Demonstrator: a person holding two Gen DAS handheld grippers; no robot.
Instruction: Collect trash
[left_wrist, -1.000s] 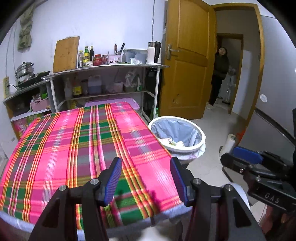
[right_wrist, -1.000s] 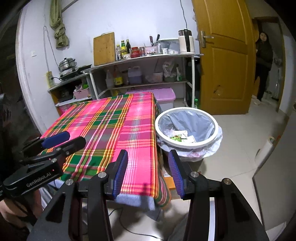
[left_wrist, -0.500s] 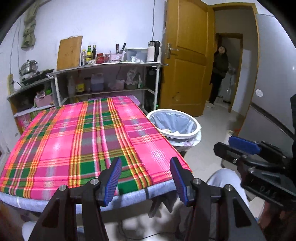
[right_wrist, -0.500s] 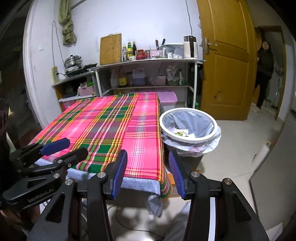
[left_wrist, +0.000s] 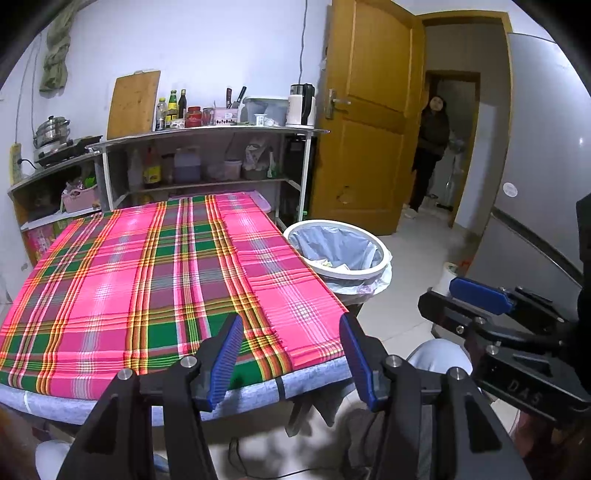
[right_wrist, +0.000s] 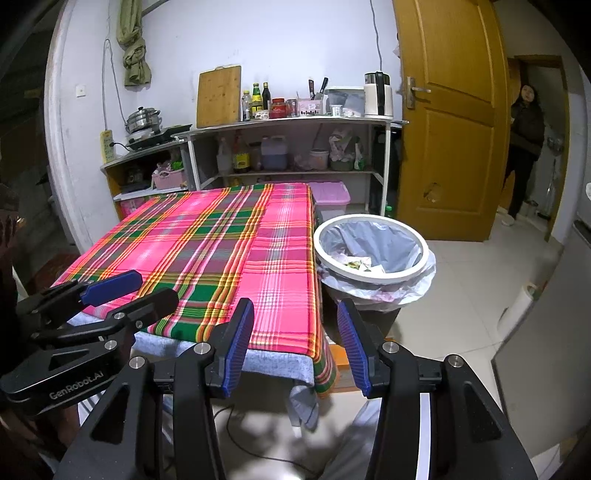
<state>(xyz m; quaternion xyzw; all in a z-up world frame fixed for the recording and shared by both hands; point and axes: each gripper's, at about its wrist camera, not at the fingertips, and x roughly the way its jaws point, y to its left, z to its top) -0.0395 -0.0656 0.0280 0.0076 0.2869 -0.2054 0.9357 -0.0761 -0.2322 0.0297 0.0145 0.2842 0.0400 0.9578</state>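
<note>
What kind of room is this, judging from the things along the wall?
Most likely a small home kitchen with an eating corner: a cutting board and sauce bottles on the shelf, a steel pot on a burner, and a table with a plaid cloth.

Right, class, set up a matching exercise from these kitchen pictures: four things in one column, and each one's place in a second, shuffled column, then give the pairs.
Things
1. cutting board
2. trash bin
3. steel pot
4. pink storage box

Places
A. on the floor beside the plaid table
B. leaning against the wall on the top shelf
C. on the floor under the shelves, behind the table
D. on the stove at the left

Pairs: 1-B, 2-A, 3-D, 4-C
</note>
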